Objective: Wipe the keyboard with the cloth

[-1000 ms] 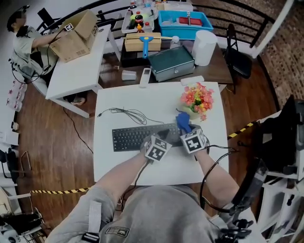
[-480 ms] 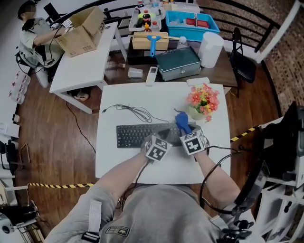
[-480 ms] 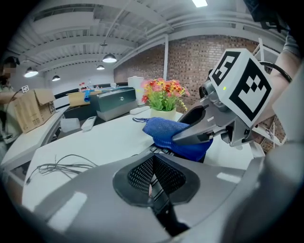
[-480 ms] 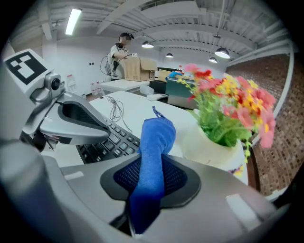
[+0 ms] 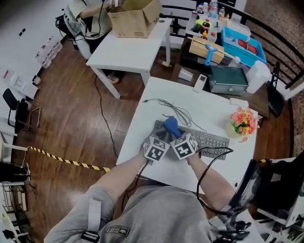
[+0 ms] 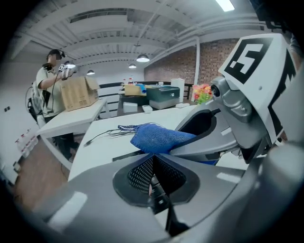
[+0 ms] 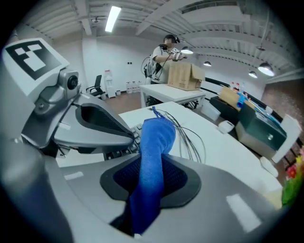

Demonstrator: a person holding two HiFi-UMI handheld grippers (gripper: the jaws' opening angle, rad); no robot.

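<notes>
The black keyboard (image 5: 211,140) lies across the white table (image 5: 156,95). A blue cloth (image 5: 171,126) sits on its left end, and my right gripper (image 5: 174,133) is shut on it. In the right gripper view the cloth (image 7: 153,156) runs up between the jaws, with keys (image 7: 124,148) just left of it. My left gripper (image 5: 160,136) hovers close beside the right one, at the keyboard's left end, shut with nothing in it. The left gripper view shows its pads (image 6: 142,171) meeting, and the cloth (image 6: 159,137) just ahead in the right gripper.
The keyboard's cable (image 5: 173,108) loops behind it. A pot of flowers (image 5: 243,122) stands at the table's right. Beyond are a grey metal box (image 5: 228,79), a white container (image 5: 259,76), and a second white table (image 5: 128,52) with a cardboard box (image 5: 135,19), where a person (image 5: 88,9) works.
Both grippers have swept along the keyboard from its right end near the flowers to its left end, carrying the cloth. The head view has swung round with them.
</notes>
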